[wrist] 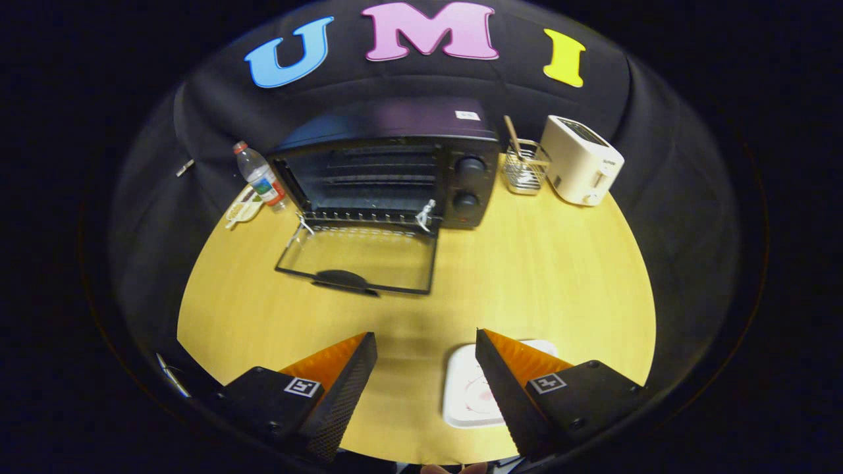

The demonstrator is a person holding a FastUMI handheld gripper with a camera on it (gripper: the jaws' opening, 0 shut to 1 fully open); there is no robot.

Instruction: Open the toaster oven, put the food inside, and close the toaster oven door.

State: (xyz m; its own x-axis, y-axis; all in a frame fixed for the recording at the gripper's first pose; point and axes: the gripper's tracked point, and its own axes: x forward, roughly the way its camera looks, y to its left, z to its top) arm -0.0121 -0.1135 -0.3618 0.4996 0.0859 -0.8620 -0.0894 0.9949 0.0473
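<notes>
A black toaster oven (395, 164) stands at the back of the wooden table (546, 276). Its glass door (359, 258) is folded down flat onto the table, handle toward me, and the wire rack inside shows. My gripper (427, 342) is open, well short of the door, with nothing between its fingers. A white plate (469, 392) lies on the table just beside the right finger, partly hidden under it. A pinkish mark shows on the plate; I cannot tell what it is.
A water bottle (260, 176) and a small dish (244, 205) stand left of the oven. A wire utensil holder (524, 170) and a white toaster (583, 160) sit to its right.
</notes>
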